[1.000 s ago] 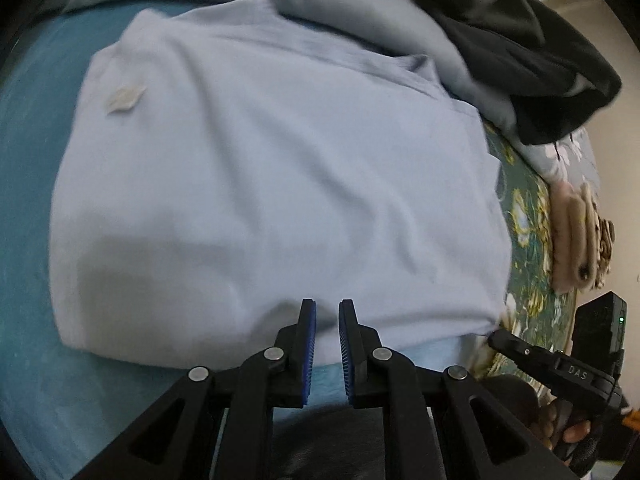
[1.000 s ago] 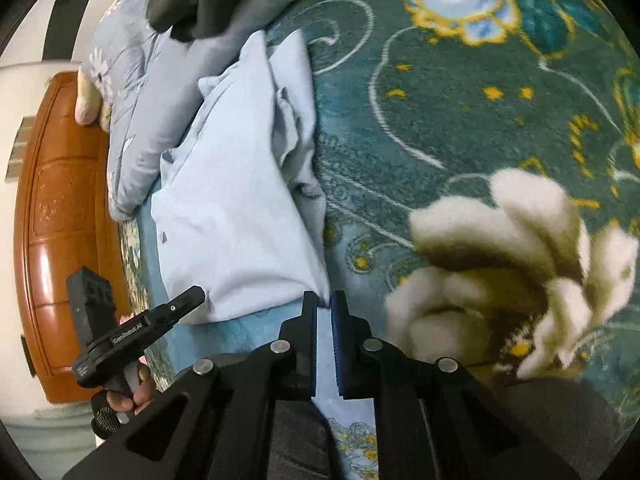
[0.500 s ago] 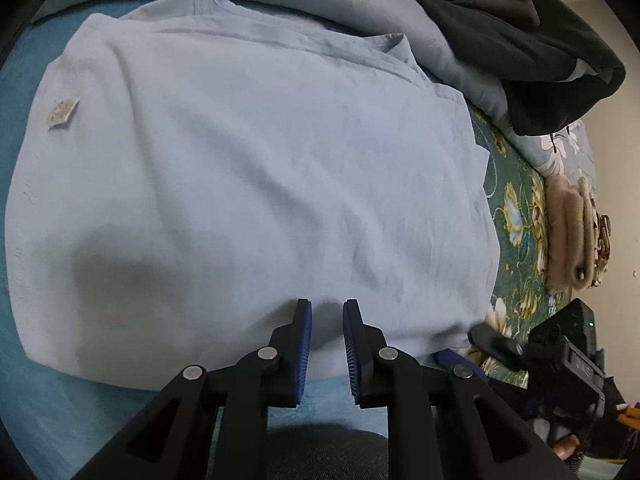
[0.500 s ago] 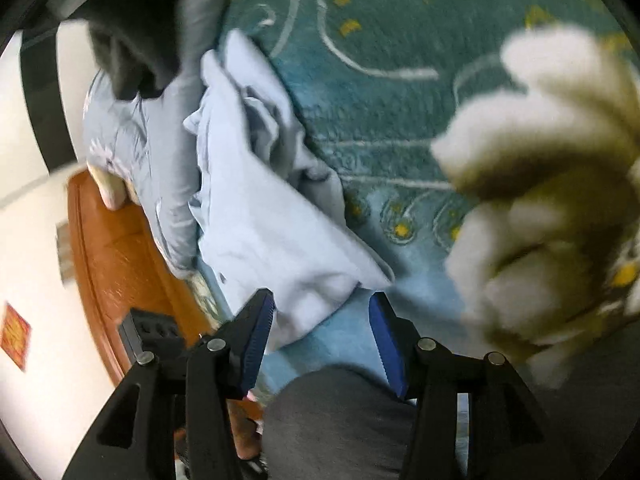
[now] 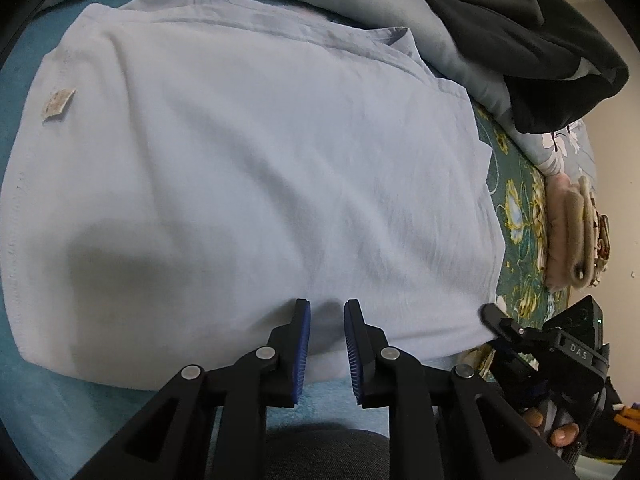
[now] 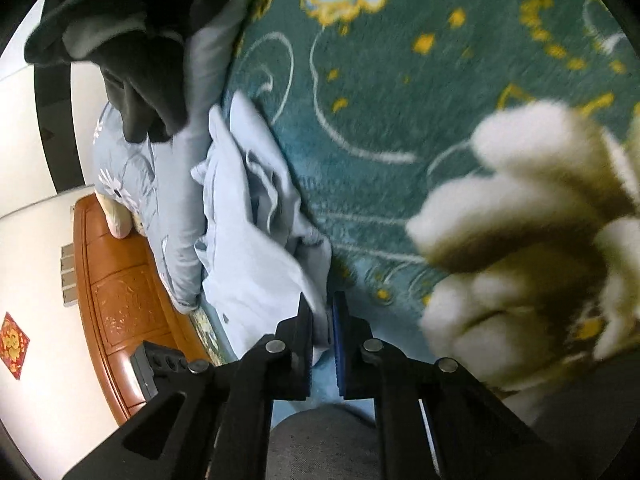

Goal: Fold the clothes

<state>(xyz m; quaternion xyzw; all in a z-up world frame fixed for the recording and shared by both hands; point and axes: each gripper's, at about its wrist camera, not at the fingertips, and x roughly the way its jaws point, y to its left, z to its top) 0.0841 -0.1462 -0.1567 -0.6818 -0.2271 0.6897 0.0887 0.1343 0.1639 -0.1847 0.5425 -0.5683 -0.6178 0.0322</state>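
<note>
The bed (image 6: 400,92), covered in a teal floral blanket, serves as the folding surface because it gives a broad flat area for the garment. The pale blue shirt (image 5: 260,168) lies spread across it, partly folded, collar toward the far pillow (image 5: 360,12) and hem toward the operator, so both near corners are within reach. A black garment (image 5: 540,52) is heaped on the pillow, and a beige folded item (image 5: 572,236) sits at the bed edge, both clear of the working area. The right tongs (image 6: 322,328) are closed narrow on the shirt's near corner fabric, apparently to lift it for the next fold. The left tongs (image 5: 327,320) hover over the hem, narrowly parted, holding nothing.
</note>
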